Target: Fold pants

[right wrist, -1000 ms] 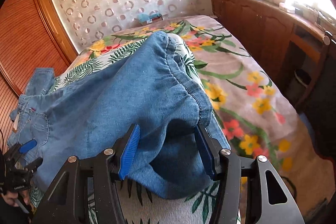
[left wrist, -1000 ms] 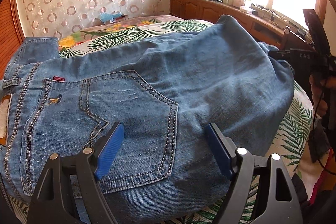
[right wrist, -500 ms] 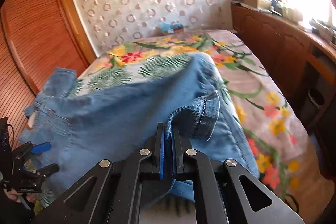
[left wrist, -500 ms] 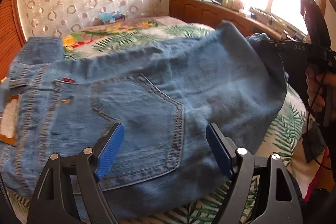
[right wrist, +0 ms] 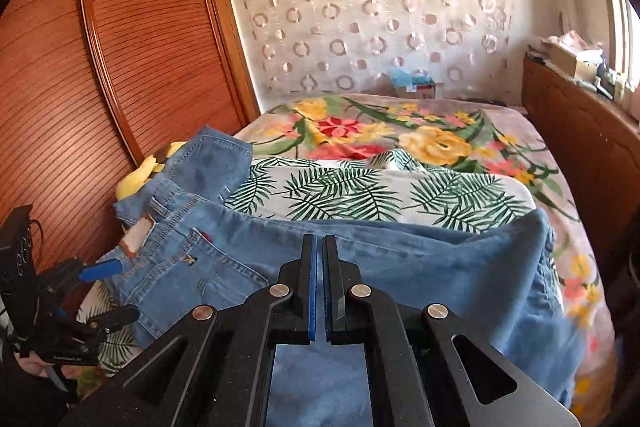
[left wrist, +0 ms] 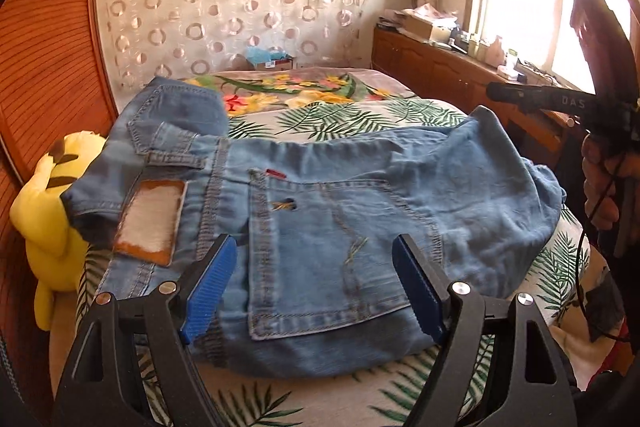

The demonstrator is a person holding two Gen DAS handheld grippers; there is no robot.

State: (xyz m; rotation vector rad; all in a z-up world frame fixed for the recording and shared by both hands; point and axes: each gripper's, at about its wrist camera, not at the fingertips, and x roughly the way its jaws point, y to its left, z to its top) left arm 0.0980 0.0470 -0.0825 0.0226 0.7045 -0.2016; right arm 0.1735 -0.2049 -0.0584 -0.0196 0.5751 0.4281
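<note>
Blue jeans (left wrist: 360,195) lie folded across the leaf-print sheet, seat side up, with the back pocket (left wrist: 332,259) and a tan waist patch (left wrist: 154,219) showing. My left gripper (left wrist: 314,243) hovers open over the pocket, its blue pads apart and touching nothing. The left gripper (right wrist: 120,291) also shows at the lower left of the right wrist view. My right gripper (right wrist: 320,237) is shut, with a fold of the jeans (right wrist: 420,259) pinched at the leg end. Denim hangs under its frame. In the left wrist view the right gripper (left wrist: 492,91) sits at the raised corner of the cloth.
A yellow plush toy (left wrist: 44,211) lies at the bed's left edge beside the slatted wooden wardrobe (right wrist: 100,67). A floral blanket (right wrist: 400,131) covers the far half of the bed. A wooden cabinet (left wrist: 432,67) with clutter runs under the window. A hand (left wrist: 596,187) grips the right tool.
The right gripper closed on the leg end and lifted it, drawing the fold up. Both grippers pulled back and rose; the left one stayed open above the pocket.
</note>
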